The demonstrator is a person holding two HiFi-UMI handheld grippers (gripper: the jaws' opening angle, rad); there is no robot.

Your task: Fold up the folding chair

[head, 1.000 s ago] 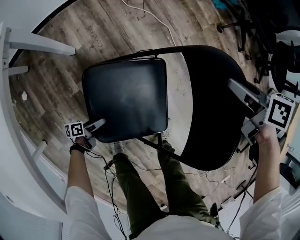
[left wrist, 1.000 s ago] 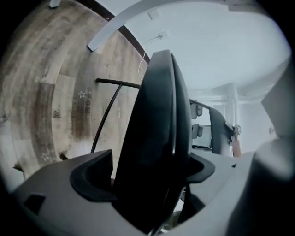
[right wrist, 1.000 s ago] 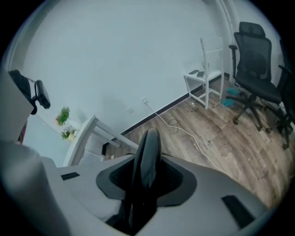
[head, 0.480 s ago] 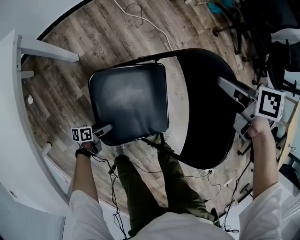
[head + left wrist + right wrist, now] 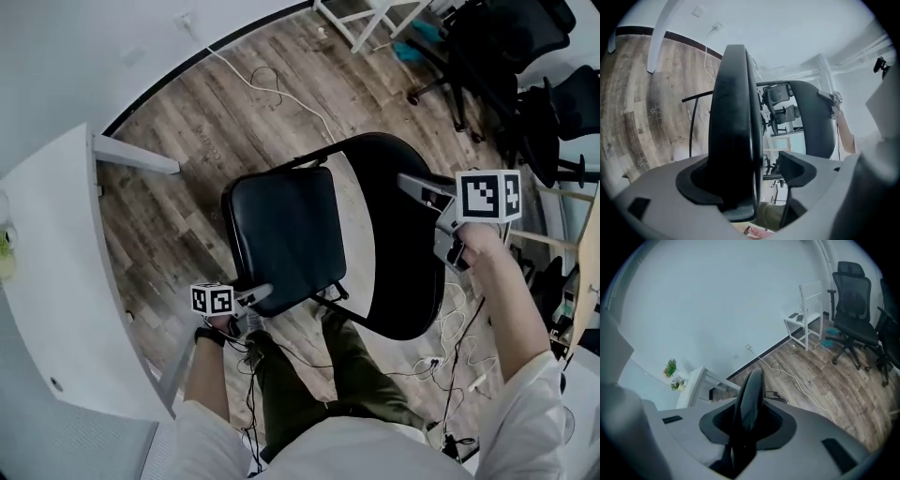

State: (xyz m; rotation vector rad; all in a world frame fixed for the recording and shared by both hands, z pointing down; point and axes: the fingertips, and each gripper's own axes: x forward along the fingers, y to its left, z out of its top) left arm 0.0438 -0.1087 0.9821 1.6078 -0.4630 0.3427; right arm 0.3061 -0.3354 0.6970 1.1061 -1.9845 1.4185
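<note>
The black folding chair stands on the wood floor in front of me, its seat (image 5: 281,234) tipped up toward the backrest (image 5: 408,272). At the seat's front edge is my left gripper (image 5: 264,292). The left gripper view shows the seat (image 5: 733,126) edge-on between the wide jaws of that gripper (image 5: 750,178), leaning on the left pad (image 5: 701,183) with a gap to the right one. My right gripper (image 5: 417,187) is on the backrest's top edge. Its jaws (image 5: 747,423) are closing, and the pads pinch the thin backrest (image 5: 751,390).
A white table (image 5: 56,281) with a slanted leg (image 5: 136,155) fills the left. Black office chairs (image 5: 497,56) crowd the top right. A white cable (image 5: 253,80) runs over the floor behind the chair. The person's legs (image 5: 309,375) and loose wires lie below the seat.
Both grippers have risen. The seat's front edge came up with the left gripper, so the seat looks narrower and closer to the backrest. The right gripper went up with the backrest.
</note>
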